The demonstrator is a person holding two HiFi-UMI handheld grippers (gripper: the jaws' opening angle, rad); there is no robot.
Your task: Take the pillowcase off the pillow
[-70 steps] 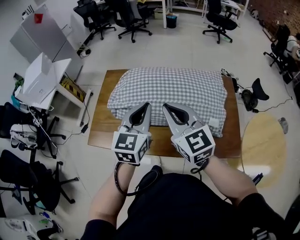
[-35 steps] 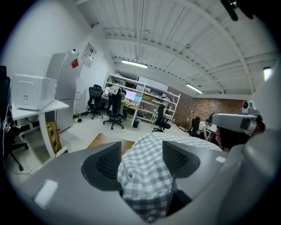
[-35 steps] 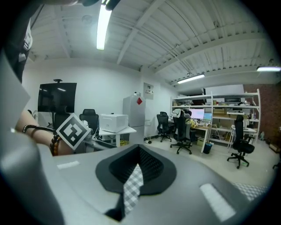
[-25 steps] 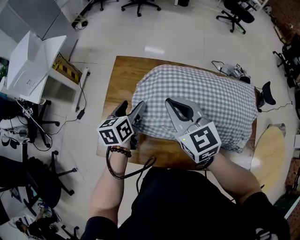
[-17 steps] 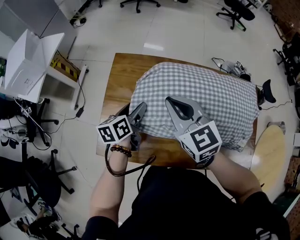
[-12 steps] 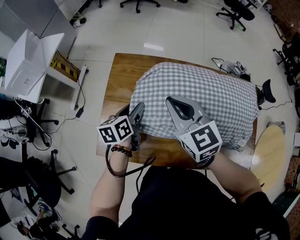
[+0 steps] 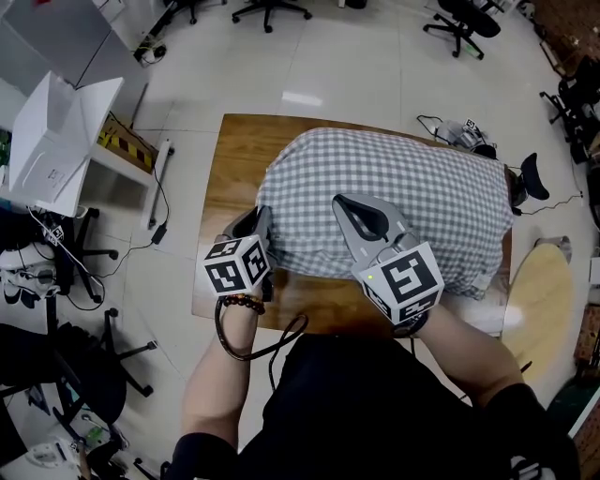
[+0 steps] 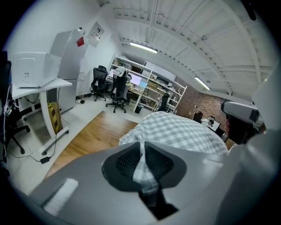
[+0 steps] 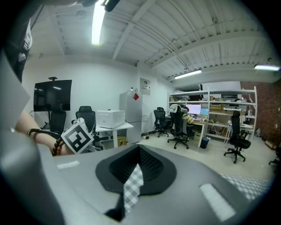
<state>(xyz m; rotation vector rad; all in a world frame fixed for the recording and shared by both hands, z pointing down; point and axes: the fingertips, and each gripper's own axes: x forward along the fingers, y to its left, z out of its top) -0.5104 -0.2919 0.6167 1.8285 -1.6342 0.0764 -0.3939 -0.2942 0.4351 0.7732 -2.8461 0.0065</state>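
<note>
The left claw (image 7: pixel 262 214) has just been closing and now pinches a fold of the grey-and-white checked fabric pillowcase (image 7: pixel 394 187). In the left gripper view a strip of the checked cloth runs up between its narrow jaws. The right claw (image 7: pixel 344 203) is clamped tight on the same pillowcase, with a thin checked strip caught between its dark ribbed pads (image 9: pixel 151 167). Both claws take the cloth along the near edge of the pillow. The left one is at the near left corner and the right one beside it to the right, close together but apart. The pillow, covered by the pillowcase on every side in view, spreads ahead of both claws and off to their right. It lies on a flat brown wooden desk (image 7: pixel 234 159), whose bare boards show to the left of the left claw and beneath both. Black office chairs (image 7: pixel 267 11) stand well beyond the claws on the pale floor.
</note>
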